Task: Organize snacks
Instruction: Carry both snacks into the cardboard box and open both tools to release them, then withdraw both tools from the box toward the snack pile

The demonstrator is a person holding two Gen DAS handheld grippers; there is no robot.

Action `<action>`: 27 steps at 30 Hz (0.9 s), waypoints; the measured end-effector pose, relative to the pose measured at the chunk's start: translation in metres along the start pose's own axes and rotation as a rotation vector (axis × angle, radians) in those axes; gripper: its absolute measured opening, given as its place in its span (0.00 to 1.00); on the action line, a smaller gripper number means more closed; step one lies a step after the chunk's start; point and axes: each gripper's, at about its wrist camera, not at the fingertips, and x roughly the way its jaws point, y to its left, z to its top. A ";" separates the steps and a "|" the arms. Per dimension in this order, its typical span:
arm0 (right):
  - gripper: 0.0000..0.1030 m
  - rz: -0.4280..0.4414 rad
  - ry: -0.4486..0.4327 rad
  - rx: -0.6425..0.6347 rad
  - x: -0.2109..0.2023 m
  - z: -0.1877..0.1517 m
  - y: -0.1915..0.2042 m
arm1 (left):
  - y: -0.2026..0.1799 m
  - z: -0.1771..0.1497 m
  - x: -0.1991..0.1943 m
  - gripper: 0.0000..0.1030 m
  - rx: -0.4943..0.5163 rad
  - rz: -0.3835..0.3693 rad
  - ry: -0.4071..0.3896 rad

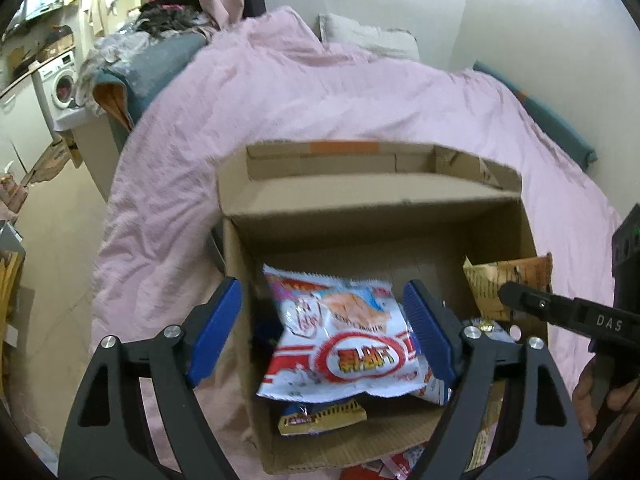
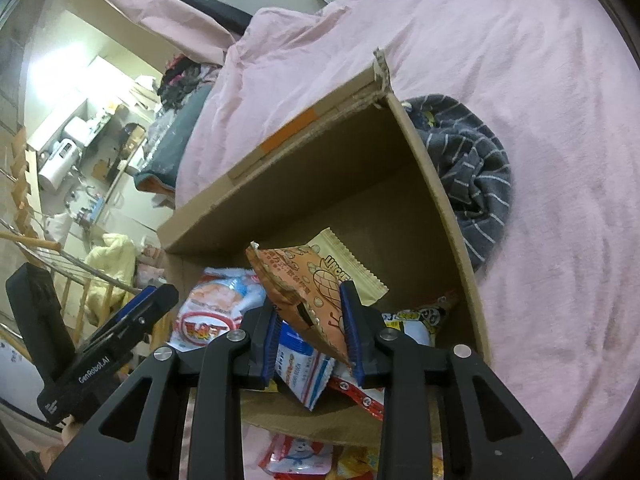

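Note:
An open cardboard box (image 1: 372, 216) stands on a pink bed cover; it also shows in the right wrist view (image 2: 440, 208). A white and red snack bag (image 1: 340, 340) lies on top of other snacks inside. My left gripper (image 1: 324, 332) is open above that bag, jaws wide apart, not touching it. My right gripper (image 2: 312, 336) is shut on an orange and cream snack packet (image 2: 316, 280) and holds it over the box's inside. That packet shows at the box's right side in the left wrist view (image 1: 508, 284). The white and red bag (image 2: 216, 312) lies to its left.
More snack packets (image 2: 296, 452) lie on the bed in front of the box. A grey striped cloth (image 2: 468, 168) lies right of the box. The pink cover (image 1: 320, 92) spreads all around. A washing machine (image 1: 60, 80) and clutter stand far left.

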 end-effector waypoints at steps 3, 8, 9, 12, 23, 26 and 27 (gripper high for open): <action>0.70 0.018 -0.038 0.021 -0.007 0.001 -0.002 | 0.005 0.004 -0.004 0.78 -0.017 0.000 -0.020; 0.77 0.011 -0.068 0.020 -0.014 0.004 -0.003 | 0.008 0.003 -0.001 0.78 -0.039 -0.009 0.001; 0.77 0.010 -0.067 0.025 -0.014 0.004 -0.004 | 0.008 0.002 0.000 0.78 -0.038 -0.009 0.006; 0.77 0.011 -0.059 0.035 -0.013 0.005 -0.007 | 0.007 0.000 0.002 0.78 -0.026 -0.004 0.014; 0.77 0.001 -0.077 0.011 -0.026 0.000 0.005 | 0.005 -0.008 -0.007 0.78 -0.037 0.001 0.018; 0.77 -0.009 -0.078 0.010 -0.032 -0.004 0.007 | 0.005 -0.013 -0.012 0.78 -0.044 0.003 0.026; 0.77 -0.009 -0.076 0.011 -0.034 -0.007 0.008 | 0.005 -0.015 -0.014 0.78 -0.044 0.006 0.025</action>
